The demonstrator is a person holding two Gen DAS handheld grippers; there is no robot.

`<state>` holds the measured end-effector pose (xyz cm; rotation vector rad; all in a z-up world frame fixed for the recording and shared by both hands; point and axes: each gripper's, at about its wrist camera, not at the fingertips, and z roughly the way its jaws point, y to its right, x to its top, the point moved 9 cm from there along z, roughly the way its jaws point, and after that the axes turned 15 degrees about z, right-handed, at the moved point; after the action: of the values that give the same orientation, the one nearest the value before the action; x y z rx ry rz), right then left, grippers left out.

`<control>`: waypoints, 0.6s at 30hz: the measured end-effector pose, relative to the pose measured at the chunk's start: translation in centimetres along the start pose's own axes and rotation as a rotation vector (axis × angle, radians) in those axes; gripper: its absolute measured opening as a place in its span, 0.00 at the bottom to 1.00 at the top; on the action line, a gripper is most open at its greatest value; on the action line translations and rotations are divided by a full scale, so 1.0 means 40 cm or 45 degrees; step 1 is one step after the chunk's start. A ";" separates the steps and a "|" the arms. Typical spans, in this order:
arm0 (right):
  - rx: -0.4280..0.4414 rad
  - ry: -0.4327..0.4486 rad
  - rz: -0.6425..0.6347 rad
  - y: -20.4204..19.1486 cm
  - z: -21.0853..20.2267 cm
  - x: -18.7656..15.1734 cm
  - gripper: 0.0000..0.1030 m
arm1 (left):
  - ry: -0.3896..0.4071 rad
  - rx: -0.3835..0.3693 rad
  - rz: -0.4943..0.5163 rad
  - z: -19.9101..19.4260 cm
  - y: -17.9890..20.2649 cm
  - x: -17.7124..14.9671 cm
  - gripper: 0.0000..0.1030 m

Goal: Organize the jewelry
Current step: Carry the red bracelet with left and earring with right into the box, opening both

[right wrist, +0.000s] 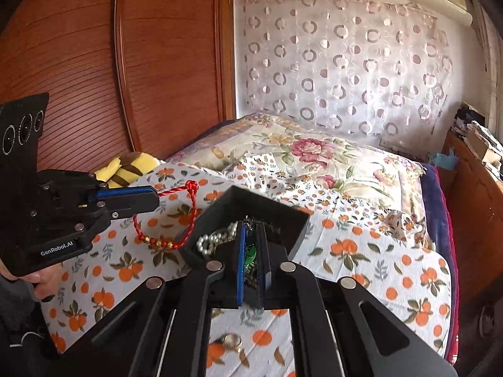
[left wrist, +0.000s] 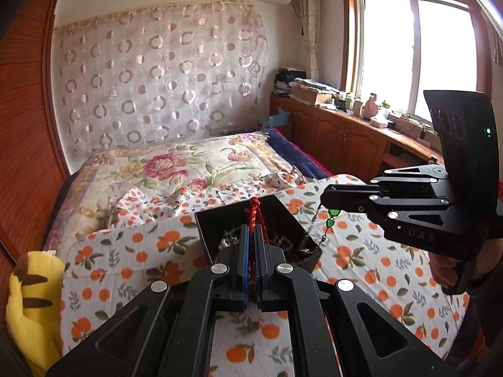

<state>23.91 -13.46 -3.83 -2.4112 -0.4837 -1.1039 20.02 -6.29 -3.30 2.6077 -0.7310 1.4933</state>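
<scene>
The left gripper is clamped on a red cord bracelet hanging beside the black jewelry box on the orange-print bedsheet. The right gripper pinches a green-stone chain above the box's right edge. Only the right wrist view shows a pearl strand inside and a ring on the sheet.

This is a bedroom in a home. A bed with floral covers fills it. A wooden wardrobe stands left, a window far right.
</scene>
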 end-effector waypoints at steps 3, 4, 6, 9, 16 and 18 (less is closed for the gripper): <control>0.012 -0.012 0.002 0.001 0.024 0.003 0.07 | -0.004 0.000 -0.003 0.022 -0.010 0.015 0.02; 0.017 -0.023 0.004 0.002 0.037 0.000 0.07 | -0.007 0.000 -0.003 0.033 -0.013 0.020 0.02; 0.022 -0.042 0.007 0.005 0.055 -0.007 0.08 | -0.014 -0.002 -0.002 0.049 -0.015 0.025 0.02; 0.035 -0.075 0.015 0.010 0.077 -0.024 0.08 | -0.024 -0.008 -0.001 0.069 -0.015 0.027 0.02; 0.021 -0.099 0.030 0.049 0.099 -0.053 0.20 | -0.059 -0.025 -0.009 0.117 -0.012 0.016 0.02; 0.014 -0.099 0.038 0.060 0.096 -0.058 0.20 | -0.070 -0.028 -0.007 0.129 -0.008 0.014 0.02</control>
<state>26.00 -13.76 -8.44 -2.4509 -0.4759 -0.9959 24.52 -7.62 -5.53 2.6420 -0.7401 1.4089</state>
